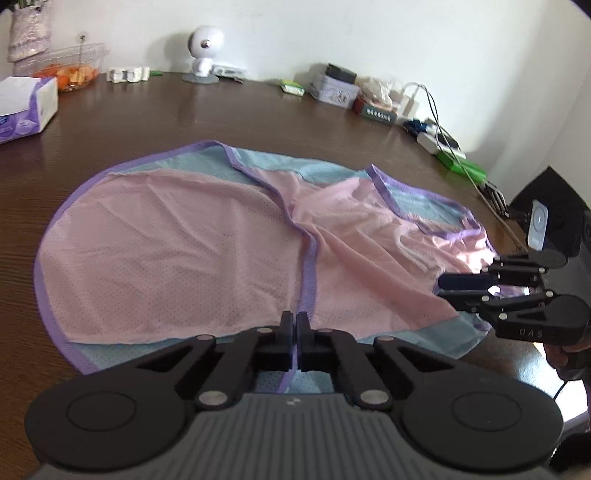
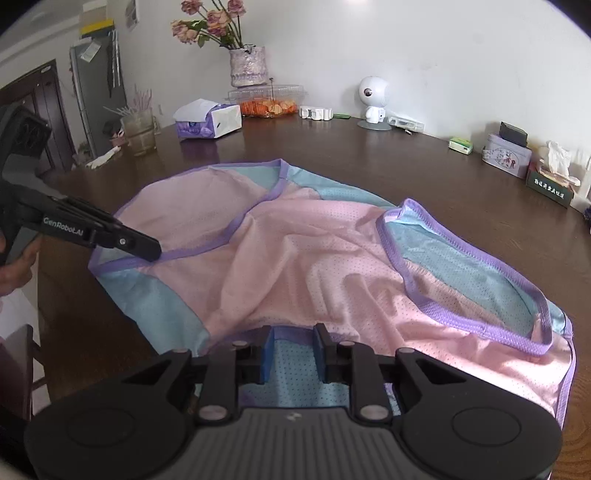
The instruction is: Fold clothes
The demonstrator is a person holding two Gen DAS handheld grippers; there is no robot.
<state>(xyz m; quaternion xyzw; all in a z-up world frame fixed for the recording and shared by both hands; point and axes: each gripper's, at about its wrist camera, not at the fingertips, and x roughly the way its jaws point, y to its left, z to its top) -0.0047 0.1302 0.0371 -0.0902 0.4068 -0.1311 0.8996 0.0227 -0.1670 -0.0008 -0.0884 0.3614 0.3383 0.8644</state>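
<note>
Pink mesh garment with purple trim [image 1: 177, 254] spread on brown wooden table [image 1: 229, 110] | my left gripper [image 1: 294, 334] pinches near hem | right gripper [image 2: 291, 354] spread over near edge | close right, lift both together.

Garment [image 2: 332, 258] hem under hand-held gripper [image 2: 293, 354]

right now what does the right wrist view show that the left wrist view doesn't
Only the right wrist view: dried roses in a vase, a glass of straws, and the right gripper open over blue fabric. Only the left wrist view: a power strip with cables, and the left gripper shut on the purple trim. Both show the pink and blue garment, tissue box, white figurine and table.
</note>
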